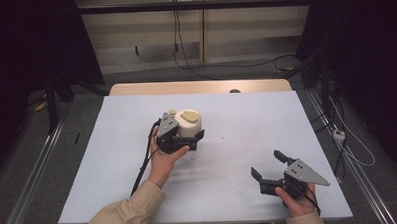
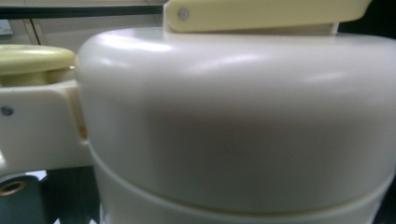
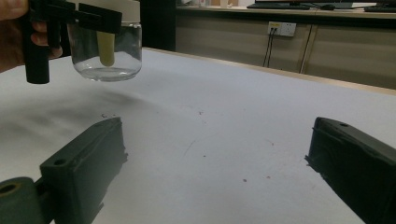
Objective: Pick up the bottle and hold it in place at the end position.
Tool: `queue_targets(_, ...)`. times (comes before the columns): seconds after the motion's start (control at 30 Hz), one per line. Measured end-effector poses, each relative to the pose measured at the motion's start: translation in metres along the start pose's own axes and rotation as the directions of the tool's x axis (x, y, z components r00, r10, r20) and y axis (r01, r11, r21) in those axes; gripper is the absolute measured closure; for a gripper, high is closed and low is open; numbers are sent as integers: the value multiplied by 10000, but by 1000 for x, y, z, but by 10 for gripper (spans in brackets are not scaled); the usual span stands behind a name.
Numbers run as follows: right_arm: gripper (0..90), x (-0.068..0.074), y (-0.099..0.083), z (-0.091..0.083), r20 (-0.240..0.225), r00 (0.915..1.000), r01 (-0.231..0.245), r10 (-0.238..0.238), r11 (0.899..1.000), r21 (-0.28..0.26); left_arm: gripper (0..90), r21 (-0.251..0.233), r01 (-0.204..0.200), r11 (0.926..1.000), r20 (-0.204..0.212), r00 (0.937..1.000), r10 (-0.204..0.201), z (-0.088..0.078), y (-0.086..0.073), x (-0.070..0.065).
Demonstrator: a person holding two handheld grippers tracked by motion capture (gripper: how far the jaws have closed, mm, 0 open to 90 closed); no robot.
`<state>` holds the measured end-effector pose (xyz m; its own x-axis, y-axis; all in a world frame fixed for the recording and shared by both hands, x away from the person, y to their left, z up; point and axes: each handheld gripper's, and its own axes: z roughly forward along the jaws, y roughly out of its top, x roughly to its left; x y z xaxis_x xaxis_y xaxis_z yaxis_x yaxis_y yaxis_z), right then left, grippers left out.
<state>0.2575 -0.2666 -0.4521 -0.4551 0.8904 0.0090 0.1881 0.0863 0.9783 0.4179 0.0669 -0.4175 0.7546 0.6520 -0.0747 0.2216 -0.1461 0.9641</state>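
Note:
A jar (image 1: 191, 123) with a cream lid and a yellowish flip handle stands left of the table's middle. In the left gripper view its cream lid (image 2: 233, 130) is very close. The right gripper view shows the clear glass body (image 3: 107, 56) with a yellowish piece inside; I cannot tell whether its base rests on the table or hangs just above it. My left gripper (image 1: 187, 133) is shut on the jar just under the lid, one jaw on each side (image 3: 70, 14). My right gripper (image 1: 268, 164) is open with nothing between its jaws (image 3: 215, 135), low over the table's near right.
The white table top (image 1: 246, 115) has a few small dark specks and a wooden strip (image 1: 200, 87) along its far edge. Cables (image 1: 184, 57) run over the floor behind the table, and metal rails (image 1: 33, 168) run along both sides.

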Motion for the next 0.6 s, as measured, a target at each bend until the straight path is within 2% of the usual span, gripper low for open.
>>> queue_targets(0.6,31,0,0,0,-22,10000,-20,20,10000,32,52,22,-44,10000,122,9999,44,12,-1,-4)
